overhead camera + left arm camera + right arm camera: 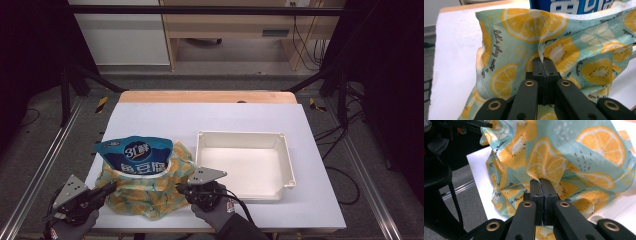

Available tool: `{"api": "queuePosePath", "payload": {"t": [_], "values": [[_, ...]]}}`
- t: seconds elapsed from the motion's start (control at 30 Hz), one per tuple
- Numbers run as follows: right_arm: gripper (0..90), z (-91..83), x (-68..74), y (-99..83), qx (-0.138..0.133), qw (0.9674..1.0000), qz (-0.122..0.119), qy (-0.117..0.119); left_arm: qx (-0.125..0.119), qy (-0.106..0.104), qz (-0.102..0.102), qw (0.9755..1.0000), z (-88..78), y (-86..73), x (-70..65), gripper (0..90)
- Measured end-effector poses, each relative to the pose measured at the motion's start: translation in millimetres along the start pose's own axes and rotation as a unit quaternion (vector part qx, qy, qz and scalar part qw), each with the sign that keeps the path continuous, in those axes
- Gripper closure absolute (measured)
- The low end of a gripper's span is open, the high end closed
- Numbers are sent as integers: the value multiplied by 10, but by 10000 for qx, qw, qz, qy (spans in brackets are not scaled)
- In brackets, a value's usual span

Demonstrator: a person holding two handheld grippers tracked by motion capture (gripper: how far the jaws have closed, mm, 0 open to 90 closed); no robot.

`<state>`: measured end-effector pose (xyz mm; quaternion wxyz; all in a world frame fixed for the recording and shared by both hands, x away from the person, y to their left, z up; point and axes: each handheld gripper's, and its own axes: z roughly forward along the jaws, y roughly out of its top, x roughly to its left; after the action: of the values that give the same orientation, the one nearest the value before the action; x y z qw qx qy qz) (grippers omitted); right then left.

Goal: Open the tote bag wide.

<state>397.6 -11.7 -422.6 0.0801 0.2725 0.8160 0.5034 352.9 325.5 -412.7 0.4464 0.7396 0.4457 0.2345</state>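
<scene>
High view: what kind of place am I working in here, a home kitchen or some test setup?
Most likely a lab or data-collection workstation, not a home. The white table sits inside a black metal frame with aluminium rails along the sides, cables trail over the floor, and plain office-type cabinets stand behind.

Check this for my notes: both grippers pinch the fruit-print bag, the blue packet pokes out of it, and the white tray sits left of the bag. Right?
Not quite: in the high view the white tray sits right of the fruit-print bag. The left gripper and right gripper do pinch it, and the blue packet pokes out.
</scene>
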Motion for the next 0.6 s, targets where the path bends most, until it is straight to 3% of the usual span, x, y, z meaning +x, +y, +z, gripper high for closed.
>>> {"api": "queuePosePath", "payload": {"t": [0.37, 0.6], "values": [[891, 104, 42, -128, 184, 9998, -22, -27, 224, -6, 58, 9997, 99, -113, 22, 899], [890, 163, 71, -195, 316, 9995, -30, -8, 528, -30, 102, 9985, 157, -189, 65, 898]]}}
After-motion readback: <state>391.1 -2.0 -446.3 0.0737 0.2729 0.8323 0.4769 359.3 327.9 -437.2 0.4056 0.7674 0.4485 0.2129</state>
